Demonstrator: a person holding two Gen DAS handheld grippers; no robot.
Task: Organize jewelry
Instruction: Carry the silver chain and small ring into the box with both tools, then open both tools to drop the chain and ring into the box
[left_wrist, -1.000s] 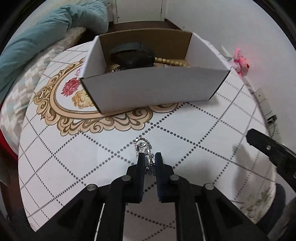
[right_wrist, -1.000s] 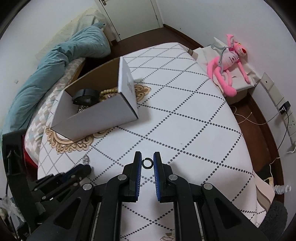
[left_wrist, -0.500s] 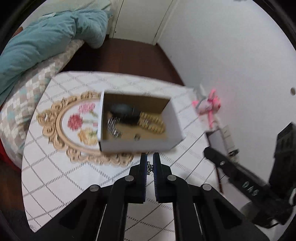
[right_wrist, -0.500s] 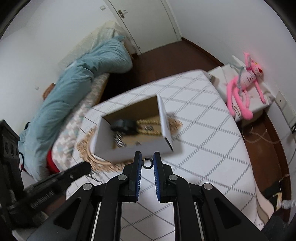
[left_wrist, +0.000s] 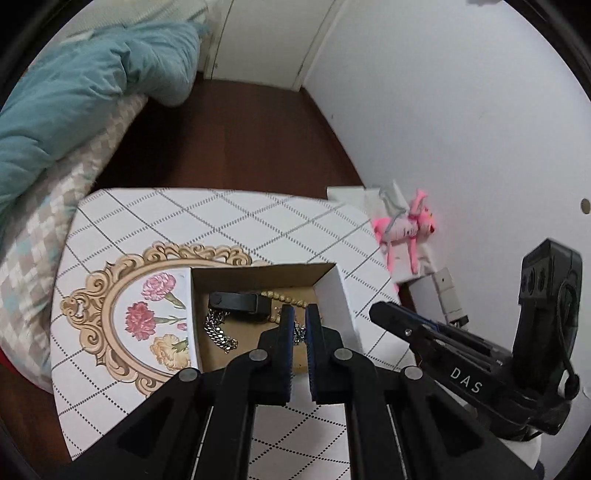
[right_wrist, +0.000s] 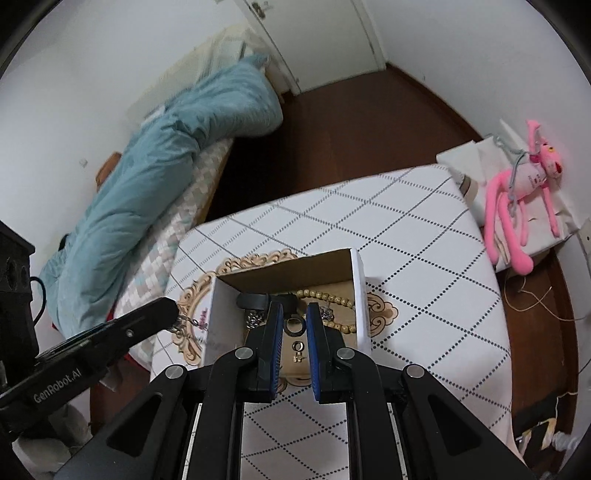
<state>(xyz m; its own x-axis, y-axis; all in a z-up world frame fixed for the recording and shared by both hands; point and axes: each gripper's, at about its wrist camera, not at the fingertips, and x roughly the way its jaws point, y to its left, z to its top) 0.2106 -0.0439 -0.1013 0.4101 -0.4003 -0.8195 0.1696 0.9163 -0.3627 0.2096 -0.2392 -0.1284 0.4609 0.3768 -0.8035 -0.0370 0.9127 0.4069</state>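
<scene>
1. Jewelry is what you carry in both tongs: your left gripper (left_wrist: 299, 325) is clamped on a small silver chain piece (left_wrist: 298, 333), your right gripper (right_wrist: 294, 325) on a dark ring (right_wrist: 295, 325) that sits upright between the blue pads
2. You hold both pieces above the open cardboard box (left_wrist: 341, 295), white outside and brown inside, which stands on the table (right_wrist: 424, 258)
3. Look inside the box: a black band (left_wrist: 236, 302), a string of tan beads (right_wrist: 332, 297), a silver link chain (left_wrist: 218, 332) and a small gold earring (right_wrist: 297, 347) lie on its floor
4. Your left gripper's jaws stand almost together on the thin chain piece; your right gripper's jaws stand a little apart, pressed to the ring's sides
5. Seen from your right wrist, the left gripper reaches in from the left with the chain piece hanging at its tip, outside the box's left wall
6. Seen from your left wrist, the right gripper's black fingers come in from the right, beside the box's right wall
7. Around you: a checked tablecloth with a gold floral frame (left_wrist: 110, 295) under the box, a teal duvet (right_wrist: 166, 155) on the bed and a pink plush toy (right_wrist: 517, 192) past the table's far corner
</scene>
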